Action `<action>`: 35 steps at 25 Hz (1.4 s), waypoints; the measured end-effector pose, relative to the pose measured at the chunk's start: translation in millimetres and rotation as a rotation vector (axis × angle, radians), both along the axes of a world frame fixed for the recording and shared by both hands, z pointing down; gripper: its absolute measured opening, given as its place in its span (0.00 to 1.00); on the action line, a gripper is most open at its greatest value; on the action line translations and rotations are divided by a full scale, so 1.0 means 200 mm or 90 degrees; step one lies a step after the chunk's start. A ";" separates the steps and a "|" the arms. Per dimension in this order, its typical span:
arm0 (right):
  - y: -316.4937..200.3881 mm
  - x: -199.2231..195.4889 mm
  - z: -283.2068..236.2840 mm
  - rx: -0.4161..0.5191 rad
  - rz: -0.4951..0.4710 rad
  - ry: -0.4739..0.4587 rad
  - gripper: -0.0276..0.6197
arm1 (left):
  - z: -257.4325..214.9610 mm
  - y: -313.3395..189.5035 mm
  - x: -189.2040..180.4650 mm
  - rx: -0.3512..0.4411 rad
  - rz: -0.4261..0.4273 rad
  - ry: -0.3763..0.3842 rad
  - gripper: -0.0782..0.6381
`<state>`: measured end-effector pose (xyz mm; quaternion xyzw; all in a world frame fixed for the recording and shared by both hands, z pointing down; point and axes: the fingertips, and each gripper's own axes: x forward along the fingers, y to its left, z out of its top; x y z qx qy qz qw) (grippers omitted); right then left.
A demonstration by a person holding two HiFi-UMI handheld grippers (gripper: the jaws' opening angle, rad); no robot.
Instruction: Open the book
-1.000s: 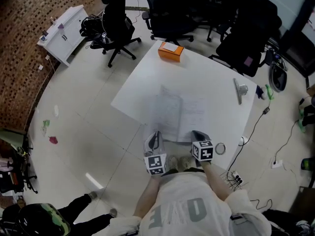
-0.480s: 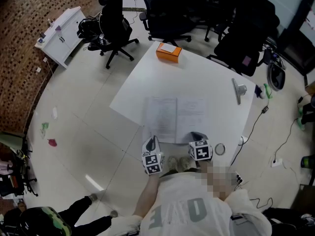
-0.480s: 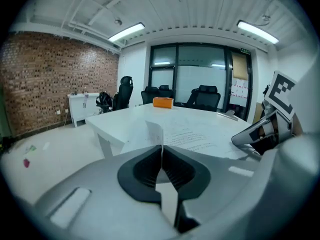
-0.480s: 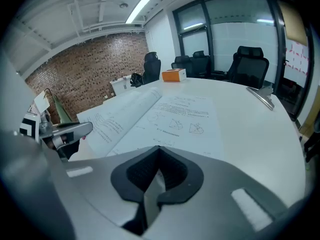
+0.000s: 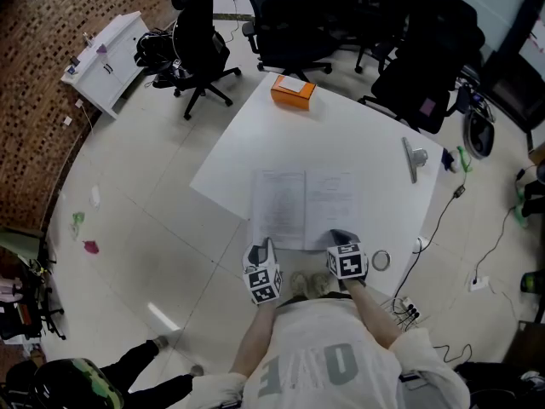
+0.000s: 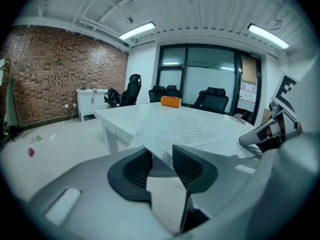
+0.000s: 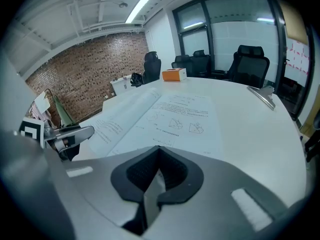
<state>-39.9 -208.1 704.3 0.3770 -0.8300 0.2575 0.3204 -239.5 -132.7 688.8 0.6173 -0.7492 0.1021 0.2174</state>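
Thin white printed book [image 5: 304, 209]: laid open flat near the front edge of the white desk [image 5: 358, 135]. Left claw [image 5: 266, 247]: being spread, a page edge seen between its jaws. Right claw [image 5: 342, 236]: pressed together at the right page's near edge.

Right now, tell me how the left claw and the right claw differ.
The left claw has its jaws apart and opening, with a page edge of the open book between them, not pressed. The right claw has its jaws together. The left claw is at the book's near left corner, the right claw at its near right corner. Both sit at the book's near edge, pointing across it.
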 end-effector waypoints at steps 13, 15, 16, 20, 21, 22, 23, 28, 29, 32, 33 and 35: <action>-0.01 0.01 0.00 0.003 0.004 -0.006 0.05 | 0.03 0.17 -0.18 -0.022 -0.095 -0.019 0.40; -0.01 0.01 0.00 0.005 0.006 -0.005 0.05 | 0.03 0.17 -0.17 -0.029 -0.074 -0.044 0.40; -0.02 0.01 0.00 0.006 0.006 -0.004 0.05 | 0.03 0.17 -0.16 -0.031 -0.070 -0.045 0.38; -0.01 0.00 -0.01 0.010 0.006 -0.017 0.05 | -0.03 0.17 -0.21 -0.017 -0.095 -0.041 0.32; -0.01 0.01 -0.02 0.008 0.012 -0.032 0.05 | -0.08 0.16 -0.23 -0.006 -0.105 -0.039 0.27; -0.02 0.02 -0.04 0.009 0.023 -0.051 0.05 | -0.12 0.13 -0.24 0.005 -0.111 -0.034 0.21; -0.03 0.03 -0.07 0.015 0.036 -0.070 0.05 | -0.18 0.10 -0.25 0.015 -0.109 -0.029 0.13; -0.12 0.04 -0.51 0.110 0.073 -0.189 0.05 | -0.79 -0.15 -0.15 0.176 -0.008 -0.073 0.13; -0.14 0.02 -0.64 0.141 0.065 -0.213 0.05 | -0.96 -0.19 -0.11 0.222 0.013 -0.098 0.13; -0.19 -0.04 -1.02 0.243 0.037 -0.278 0.05 | -1.32 -0.28 0.05 0.324 0.091 -0.121 0.13; -0.19 -0.05 -1.12 0.269 0.035 -0.301 0.05 | -1.37 -0.32 0.13 0.329 0.128 -0.111 0.13; -0.19 -0.06 -1.22 0.295 0.040 -0.330 0.05 | -1.35 -0.38 0.26 0.301 0.195 -0.083 0.13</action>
